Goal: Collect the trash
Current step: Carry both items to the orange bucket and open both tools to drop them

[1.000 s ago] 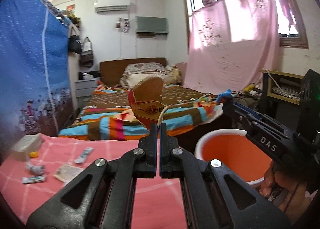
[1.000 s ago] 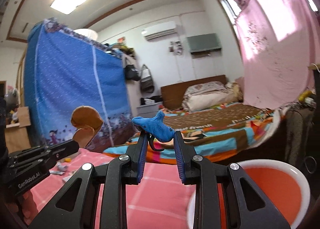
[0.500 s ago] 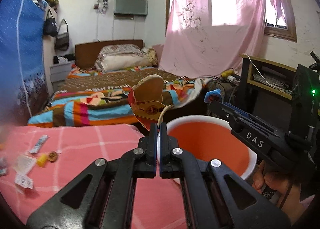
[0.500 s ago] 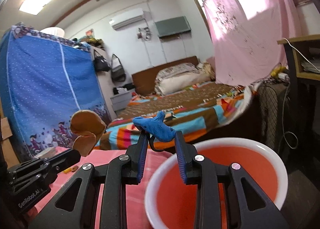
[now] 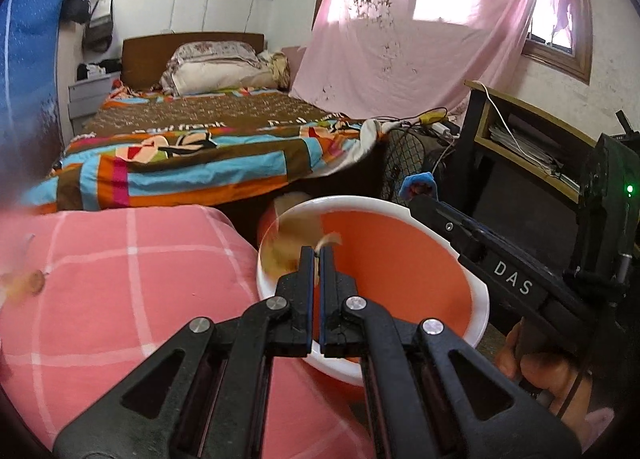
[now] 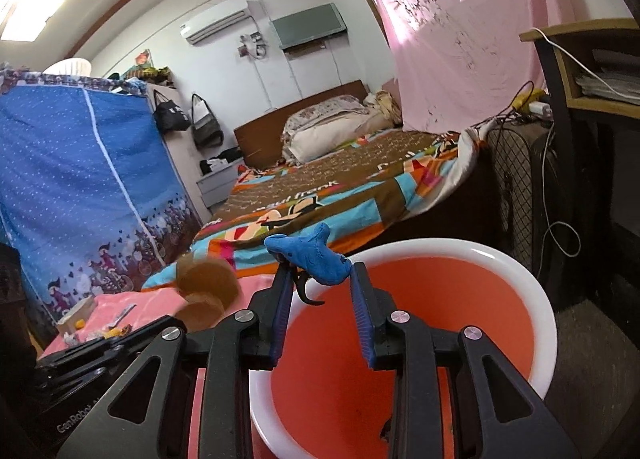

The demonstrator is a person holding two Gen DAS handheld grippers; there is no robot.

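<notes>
An orange bin with a white rim (image 5: 400, 215) (image 6: 460, 249) stands beside the pink checked table (image 5: 120, 259). My left gripper (image 5: 316, 255) is over the bin's left rim with its jaws a narrow gap apart; a blurred tan wrapper (image 5: 288, 235) is just beyond its tips, over the bin. From the right wrist view the wrapper (image 6: 206, 291) shows blurred to the left. My right gripper (image 6: 318, 279) is shut on a crumpled blue scrap (image 6: 310, 255) above the bin's far rim; the scrap also shows in the left wrist view (image 5: 418, 183).
A bed with a striped cover (image 5: 192, 147) lies behind the bin. A dark shelf unit with cables (image 5: 520, 139) stands at the right, a blue wardrobe (image 6: 80, 179) at the left. Small scraps (image 6: 108, 329) lie on the table's far left.
Both grippers swung right and down over the bin. The left jaws parted slightly and the tan wrapper slipped from upright between them to a blur over the bin.
</notes>
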